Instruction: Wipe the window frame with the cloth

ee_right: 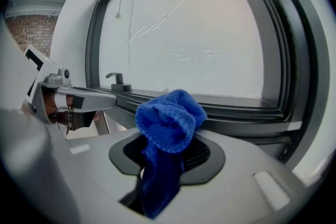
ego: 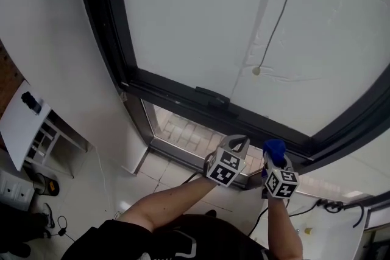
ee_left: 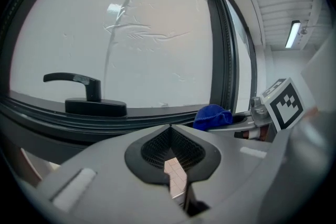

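Blue cloth (ee_right: 169,123) bunches in a soft ball above the right tongs (ee_right: 163,162), which are closed on a thin tail of it. The left tongs (ee_left: 171,136) are pressed nearly together with nothing between them. In the head view the cloth (ego: 274,148) sits at the lower right of centre, up against the bottom rail of the dark window frame (ego: 183,91); I cannot tell whether it is touching yet

Only that narrow tail is pinched, so a firm drag along the rail could pull the cloth free or roll the ball over, leaving hard plastic rubbing the frame. A sweep toward the left of the picture would also meet the window handle (ee_left: 79,89), where loose fabric could snag. The two tongs sit close together and might knock each other

The right gripper view alone shows how little cloth is actually gripped. The left gripper view shows the cloth (ee_left: 212,115) from the side, low beside the rail. Only the head view shows both arms and the blind cord (ego: 256,70) hanging in front of the pane
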The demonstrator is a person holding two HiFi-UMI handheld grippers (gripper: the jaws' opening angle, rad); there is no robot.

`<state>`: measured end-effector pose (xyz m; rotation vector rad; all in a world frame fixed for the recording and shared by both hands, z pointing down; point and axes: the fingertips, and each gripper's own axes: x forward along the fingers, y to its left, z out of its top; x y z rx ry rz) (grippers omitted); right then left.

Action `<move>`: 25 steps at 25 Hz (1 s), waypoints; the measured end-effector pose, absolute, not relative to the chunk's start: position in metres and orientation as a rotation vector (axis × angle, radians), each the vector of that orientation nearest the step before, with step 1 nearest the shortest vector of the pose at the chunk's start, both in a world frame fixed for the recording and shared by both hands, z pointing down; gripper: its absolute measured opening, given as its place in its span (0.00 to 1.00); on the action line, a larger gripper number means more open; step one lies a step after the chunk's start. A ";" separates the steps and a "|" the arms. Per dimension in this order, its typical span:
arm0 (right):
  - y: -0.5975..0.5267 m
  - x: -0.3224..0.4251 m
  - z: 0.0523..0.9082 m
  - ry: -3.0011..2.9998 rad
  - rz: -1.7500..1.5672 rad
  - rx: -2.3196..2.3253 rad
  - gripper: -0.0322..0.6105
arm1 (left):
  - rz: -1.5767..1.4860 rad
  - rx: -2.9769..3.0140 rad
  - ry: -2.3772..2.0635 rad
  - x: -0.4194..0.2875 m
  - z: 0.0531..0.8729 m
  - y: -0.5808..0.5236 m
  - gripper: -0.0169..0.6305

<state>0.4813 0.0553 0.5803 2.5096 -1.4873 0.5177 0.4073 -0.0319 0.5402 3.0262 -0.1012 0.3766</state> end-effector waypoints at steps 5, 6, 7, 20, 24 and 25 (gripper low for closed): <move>0.026 0.461 0.576 -1.547 0.495 2.455 0.27 | 0.368 3.021 -0.172 0.381 0.539 -0.059 0.01; 0.020 0.456 0.576 -1.559 0.493 2.446 0.27 | 0.366 3.018 -0.189 0.377 0.539 -0.065 0.01; 0.014 0.451 0.575 -1.571 0.491 2.436 0.27 | 0.363 3.015 -0.205 0.372 0.539 -0.071 0.01; -0.068 0.398 0.574 -1.680 0.485 2.344 0.27 | 0.361 2.977 -0.389 0.307 0.542 -0.152 0.01; -0.089 0.383 0.573 -1.707 0.484 2.336 0.27 | 0.357 2.973 -0.422 0.290 0.544 -0.167 0.01; -0.094 0.380 0.574 -1.712 0.489 2.339 0.27 | 0.361 2.971 -0.434 0.285 0.545 -0.171 0.01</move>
